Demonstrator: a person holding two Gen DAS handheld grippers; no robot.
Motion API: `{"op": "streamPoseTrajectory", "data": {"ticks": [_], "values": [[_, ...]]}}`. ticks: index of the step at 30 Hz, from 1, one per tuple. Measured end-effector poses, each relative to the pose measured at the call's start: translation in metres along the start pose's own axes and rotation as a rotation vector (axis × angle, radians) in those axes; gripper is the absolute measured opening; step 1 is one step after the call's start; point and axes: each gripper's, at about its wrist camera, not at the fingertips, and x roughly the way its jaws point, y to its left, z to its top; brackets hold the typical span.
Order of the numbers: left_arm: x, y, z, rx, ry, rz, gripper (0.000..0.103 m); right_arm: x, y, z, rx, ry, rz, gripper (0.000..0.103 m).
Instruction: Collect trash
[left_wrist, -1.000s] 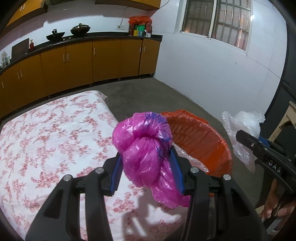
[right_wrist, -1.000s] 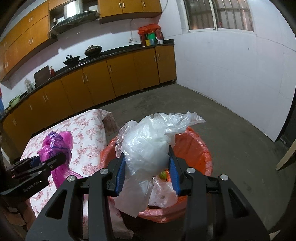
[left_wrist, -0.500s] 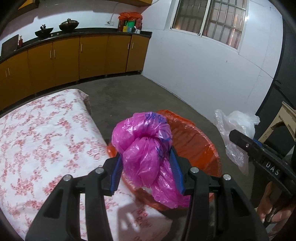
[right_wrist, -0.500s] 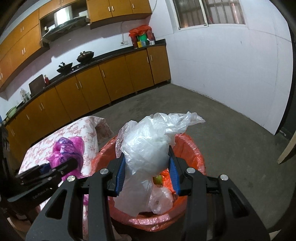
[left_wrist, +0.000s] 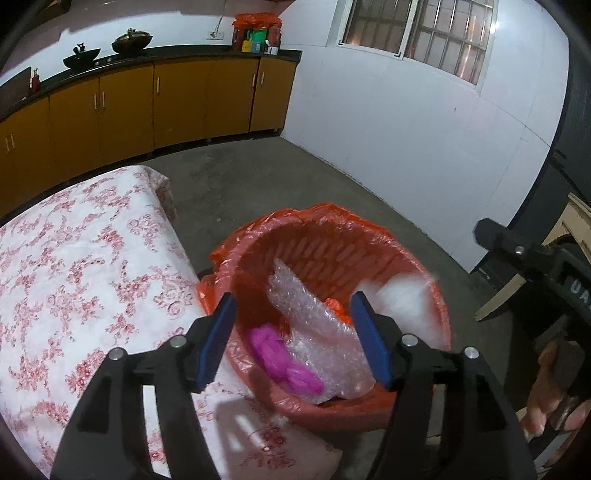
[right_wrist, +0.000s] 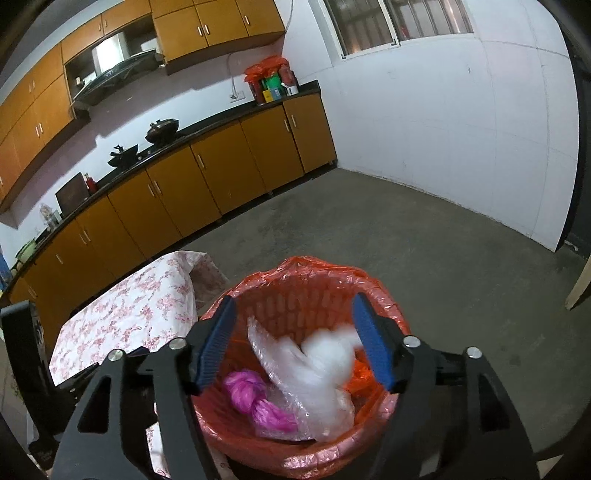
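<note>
A surface (left_wrist: 74, 266) under a red-flowered cloth stands on a grey concrete floor (right_wrist: 406, 236), near orange cabinets (right_wrist: 221, 173) and white walls. Both the left hand-held gripper (left_wrist: 293, 338) and right hand-held gripper (right_wrist: 293, 339) have just spread, empty, above the orange bin (left_wrist: 332, 229), where the pink bag (left_wrist: 284, 362) and white bag (right_wrist: 328, 350) lie. No writing is legible.

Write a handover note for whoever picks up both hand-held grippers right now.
Left hand-held gripper: open, empty, jaws just opened above the orange-lined basket.
Right hand-held gripper: open, empty, jaws just opened over the same basket.
Pink bag lies inside the basket; white bag, blurred, is in the basket opening.
Done: both bags let go.
Left: no other loose trash shows on the flowered tablecloth or floor; check beyond these views.
</note>
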Motion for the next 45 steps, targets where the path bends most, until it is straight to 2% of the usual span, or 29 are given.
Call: {"op": "streamPoseTrajectory", "data": {"ticks": [2, 5, 7, 9, 12, 18, 24, 30, 38, 45], "values": [[-0.003, 0.004, -0.002, -0.009, 0.001, 0.012, 0.065, -0.005, 0.000, -0.003, -0.009, -0.005, -0.012, 0.071], [-0.013, 0.012, -0.006, -0.022, -0.017, 0.046, 0.071, -0.012, 0.000, -0.006, -0.014, -0.008, -0.023, 0.081], [-0.024, 0.016, -0.009, -0.027, -0.038, 0.076, 0.075, -0.019, 0.001, -0.010, -0.019, -0.017, -0.028, 0.084], [-0.040, 0.019, -0.013, -0.020, -0.072, 0.124, 0.082, -0.028, 0.002, -0.013, -0.035, -0.027, -0.040, 0.090], [-0.069, 0.024, -0.022, -0.010, -0.119, 0.186, 0.089, -0.046, 0.009, -0.021, -0.067, -0.061, -0.049, 0.094], [-0.130, 0.040, -0.051, -0.012, -0.197, 0.300, 0.096, -0.084, 0.029, -0.046, -0.137, -0.135, -0.053, 0.096], [-0.187, 0.055, -0.085, -0.042, -0.274, 0.432, 0.099, -0.110, 0.054, -0.066, -0.201, -0.139, -0.031, 0.098], [-0.233, 0.065, -0.116, -0.083, -0.312, 0.563, 0.099, -0.124, 0.075, -0.083, -0.238, -0.125, -0.027, 0.098], [-0.269, 0.070, -0.142, -0.146, -0.328, 0.584, 0.099, -0.139, 0.099, -0.100, -0.282, -0.121, 0.001, 0.098], [-0.283, 0.068, -0.153, -0.161, -0.342, 0.592, 0.099, -0.149, 0.111, -0.107, -0.308, -0.138, 0.002, 0.098]]}}
